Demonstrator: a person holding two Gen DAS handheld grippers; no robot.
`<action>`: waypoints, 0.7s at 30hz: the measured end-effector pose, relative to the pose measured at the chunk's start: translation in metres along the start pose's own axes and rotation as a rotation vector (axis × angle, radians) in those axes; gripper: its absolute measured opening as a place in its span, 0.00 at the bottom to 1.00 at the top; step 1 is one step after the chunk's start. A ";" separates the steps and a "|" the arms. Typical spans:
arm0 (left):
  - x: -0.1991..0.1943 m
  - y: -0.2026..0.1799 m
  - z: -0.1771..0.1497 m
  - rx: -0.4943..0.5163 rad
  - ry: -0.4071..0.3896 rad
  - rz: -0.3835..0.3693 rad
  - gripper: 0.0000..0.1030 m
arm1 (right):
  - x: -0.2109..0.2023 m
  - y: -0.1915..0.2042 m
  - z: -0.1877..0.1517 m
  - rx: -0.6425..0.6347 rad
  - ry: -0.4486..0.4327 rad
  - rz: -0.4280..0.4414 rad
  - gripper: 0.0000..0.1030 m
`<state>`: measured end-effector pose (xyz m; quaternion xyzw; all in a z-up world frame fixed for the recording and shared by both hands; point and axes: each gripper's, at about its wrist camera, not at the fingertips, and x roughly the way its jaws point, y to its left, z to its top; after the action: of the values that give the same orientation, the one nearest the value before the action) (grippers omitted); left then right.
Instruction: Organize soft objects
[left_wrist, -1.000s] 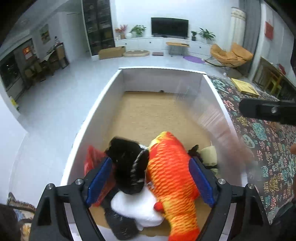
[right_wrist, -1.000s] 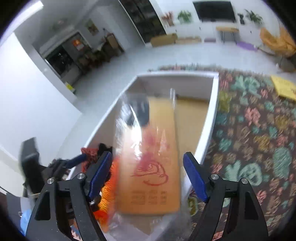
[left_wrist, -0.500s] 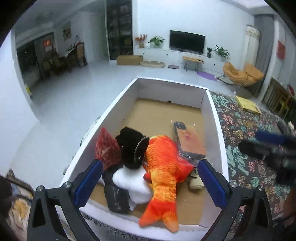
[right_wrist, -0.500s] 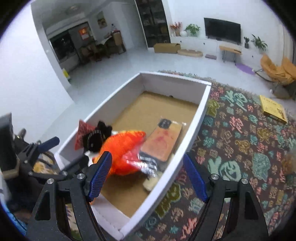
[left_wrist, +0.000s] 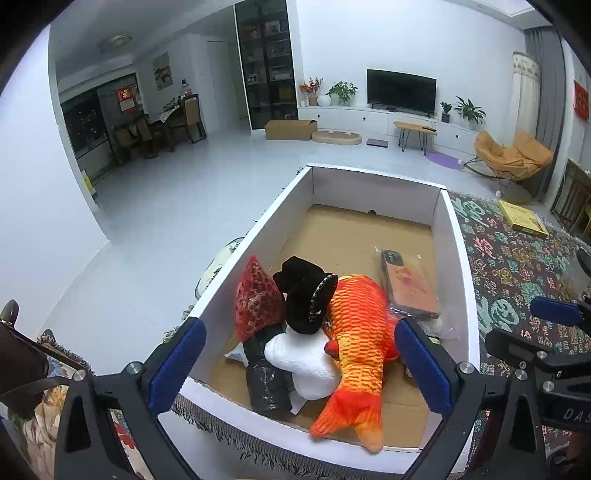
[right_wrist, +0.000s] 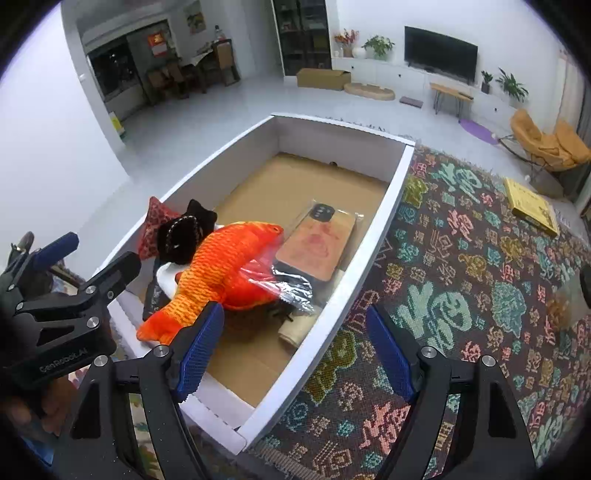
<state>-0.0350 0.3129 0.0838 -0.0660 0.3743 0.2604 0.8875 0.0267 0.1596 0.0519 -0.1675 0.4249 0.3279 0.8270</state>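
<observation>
A white cardboard box (left_wrist: 456, 258) (right_wrist: 391, 192) holds an orange plush fish (left_wrist: 354, 332) (right_wrist: 225, 269), a black plush (left_wrist: 306, 291) (right_wrist: 184, 232), a white plush (left_wrist: 303, 362), a red patterned cushion (left_wrist: 255, 299) (right_wrist: 155, 221) and a phone case in clear wrap (left_wrist: 408, 288) (right_wrist: 317, 240). My left gripper (left_wrist: 295, 365) is open and empty, held above the box's near end. My right gripper (right_wrist: 295, 347) is open and empty, above the box's right wall. Each gripper shows in the other's view, the right (left_wrist: 546, 332) and the left (right_wrist: 62, 295).
The box stands on a patterned rug (right_wrist: 480, 295) (left_wrist: 517, 273). A yellow book (right_wrist: 532, 206) (left_wrist: 522, 218) lies on the rug at the far right. A black wrapped roll (left_wrist: 266, 380) lies in the box's near corner. Beyond is open white floor (left_wrist: 177, 192).
Both grippers have drawn back and up from the box. The wrapped phone case that was between my right fingers now lies in the box beside the fish.
</observation>
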 end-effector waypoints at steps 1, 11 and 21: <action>0.000 0.000 0.000 0.000 -0.001 0.003 0.99 | 0.000 0.001 0.000 -0.007 0.002 -0.005 0.80; 0.001 -0.002 -0.002 0.004 0.005 0.020 0.99 | 0.001 0.004 -0.003 -0.016 0.005 -0.010 0.80; 0.002 -0.003 -0.002 0.010 -0.005 0.029 0.99 | 0.002 0.003 -0.004 -0.013 0.007 -0.011 0.80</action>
<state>-0.0332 0.3106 0.0811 -0.0555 0.3741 0.2716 0.8850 0.0229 0.1609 0.0479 -0.1765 0.4245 0.3256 0.8262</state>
